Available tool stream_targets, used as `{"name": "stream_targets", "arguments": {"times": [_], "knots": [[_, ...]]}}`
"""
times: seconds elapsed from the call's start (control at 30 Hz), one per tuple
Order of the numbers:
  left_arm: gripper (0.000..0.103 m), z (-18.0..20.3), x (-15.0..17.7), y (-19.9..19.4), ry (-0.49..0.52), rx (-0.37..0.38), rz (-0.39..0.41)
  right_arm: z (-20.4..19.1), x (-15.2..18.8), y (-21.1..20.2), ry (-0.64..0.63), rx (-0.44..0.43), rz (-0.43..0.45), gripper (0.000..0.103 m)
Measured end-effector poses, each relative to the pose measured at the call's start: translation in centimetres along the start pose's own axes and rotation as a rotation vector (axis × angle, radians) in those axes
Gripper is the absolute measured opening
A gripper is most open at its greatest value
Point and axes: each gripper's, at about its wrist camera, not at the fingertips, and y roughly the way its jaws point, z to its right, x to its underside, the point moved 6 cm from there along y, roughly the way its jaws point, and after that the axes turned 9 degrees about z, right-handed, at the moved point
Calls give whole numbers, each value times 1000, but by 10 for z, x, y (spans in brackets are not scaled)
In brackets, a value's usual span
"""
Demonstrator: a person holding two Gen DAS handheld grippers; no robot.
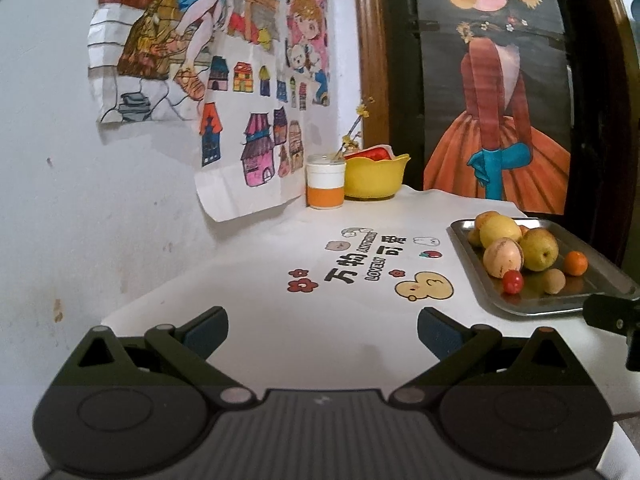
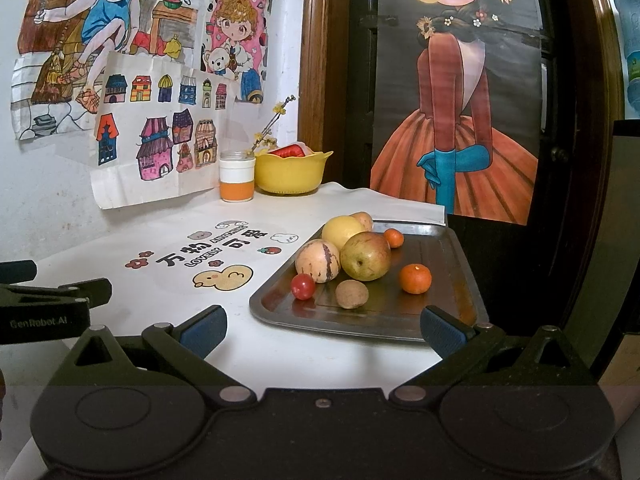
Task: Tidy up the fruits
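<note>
A metal tray point(image 2: 452, 264) point(image 1: 604, 264) on the white table holds several fruits: a red cherry tomato point(image 2: 303, 286) point(image 1: 513, 282), a striped pale melon point(image 2: 318, 261) point(image 1: 503, 258), a green-brown pear point(image 2: 366, 256) point(image 1: 538, 249), a yellow lemon point(image 2: 343, 231), two small oranges point(image 2: 415, 278) point(image 2: 393, 237) and a small brown fruit point(image 2: 351, 294). My right gripper point(image 2: 322, 330) stands open just before the tray's near edge, empty. My left gripper point(image 1: 322, 330) is open over bare tabletop, left of the tray, and shows at the left edge point(image 2: 52, 296) of the right wrist view.
At the back by the wall stand a yellow bowl point(image 2: 292, 174) holding something red and a white-and-orange jar point(image 2: 237, 178) with a twig. Printed characters and a duck mark the tablecloth point(image 2: 224, 256). Paper drawings hang on the wall; a dark door with a painting lies beyond the table's right edge.
</note>
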Motion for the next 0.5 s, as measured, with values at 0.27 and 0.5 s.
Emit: {"name": "stream_targets", "arguments": {"times": [0.27, 0.5], "knots": [[103, 3, 0, 0, 13, 12, 0, 0, 0, 0, 0, -1, -1, 102], [103, 2, 0, 1, 8, 12, -6, -1, 0, 0, 0, 0, -2, 102]]}}
